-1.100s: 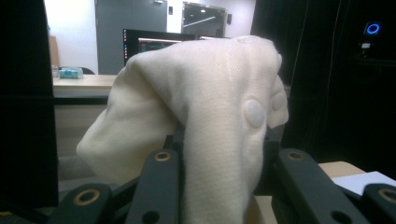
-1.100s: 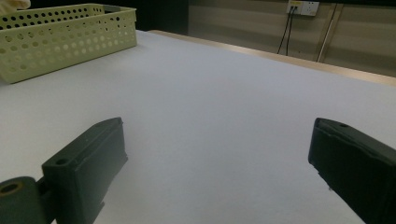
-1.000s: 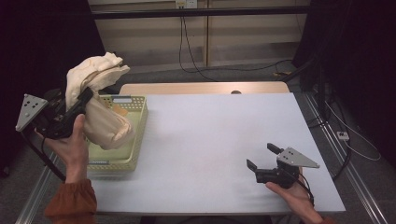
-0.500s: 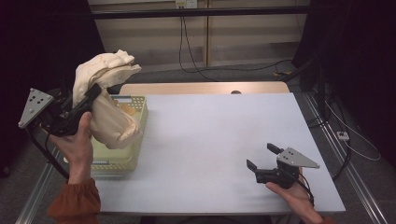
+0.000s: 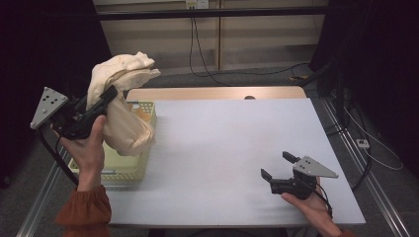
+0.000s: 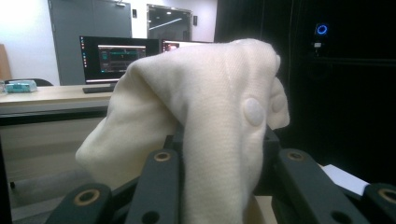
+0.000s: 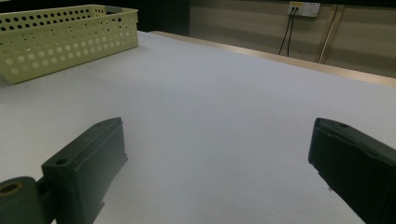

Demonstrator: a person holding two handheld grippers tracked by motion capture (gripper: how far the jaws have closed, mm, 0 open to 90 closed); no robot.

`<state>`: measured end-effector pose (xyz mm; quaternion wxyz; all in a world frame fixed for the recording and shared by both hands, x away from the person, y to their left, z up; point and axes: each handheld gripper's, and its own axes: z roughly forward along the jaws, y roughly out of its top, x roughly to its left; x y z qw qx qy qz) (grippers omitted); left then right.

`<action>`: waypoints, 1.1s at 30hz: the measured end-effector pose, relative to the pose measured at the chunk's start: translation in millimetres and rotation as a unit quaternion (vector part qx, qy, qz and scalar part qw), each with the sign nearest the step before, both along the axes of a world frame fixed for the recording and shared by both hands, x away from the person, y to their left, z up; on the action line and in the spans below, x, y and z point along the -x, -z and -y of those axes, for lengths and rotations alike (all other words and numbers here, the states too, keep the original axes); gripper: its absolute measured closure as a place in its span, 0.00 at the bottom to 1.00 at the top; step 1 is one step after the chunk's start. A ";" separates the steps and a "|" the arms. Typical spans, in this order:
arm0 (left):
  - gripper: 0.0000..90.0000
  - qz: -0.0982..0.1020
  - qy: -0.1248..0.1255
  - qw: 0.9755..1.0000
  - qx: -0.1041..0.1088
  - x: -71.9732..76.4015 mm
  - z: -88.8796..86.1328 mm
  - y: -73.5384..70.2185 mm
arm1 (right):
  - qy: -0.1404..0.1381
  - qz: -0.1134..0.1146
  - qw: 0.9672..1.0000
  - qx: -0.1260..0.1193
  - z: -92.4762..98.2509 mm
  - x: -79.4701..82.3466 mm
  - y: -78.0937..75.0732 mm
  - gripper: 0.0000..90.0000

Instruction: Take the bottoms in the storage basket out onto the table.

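Now lifting cream garment (image 5: 123,106) clear of basket (image 5: 144,159), pinched in left gripper (image 5: 106,96), held high probably so it hangs free. Right gripper (image 5: 276,167) spread, idle on table (image 5: 222,143).

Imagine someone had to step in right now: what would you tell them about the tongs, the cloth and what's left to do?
Left tongs: shut on the cream cloth, held up above the pale green basket at the table's left edge; the lower part of the cloth hangs at the basket.
Right tongs: open, holding nothing, resting low over the white table near its right front.
Done: cloth gripped and mostly lifted out of the basket.
Left, probably: carry the cloth over to the open table and set it down; the right tongs could help spread it.
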<state>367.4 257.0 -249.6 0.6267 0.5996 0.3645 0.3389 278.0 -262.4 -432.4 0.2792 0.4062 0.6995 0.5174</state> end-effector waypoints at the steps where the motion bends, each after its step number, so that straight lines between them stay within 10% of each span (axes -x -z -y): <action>1: 0.79 0.000 0.001 1.000 0.002 -0.5 1.2 0.5 | -0.001 0.000 1.000 0.000 0.1 0.0 0.0 0.04; 33: 0.79 -0.016 0.039 0.999 -0.013 -10.9 36.3 -4.7 | -0.003 0.003 1.000 -0.001 -0.5 0.3 -0.2 0.04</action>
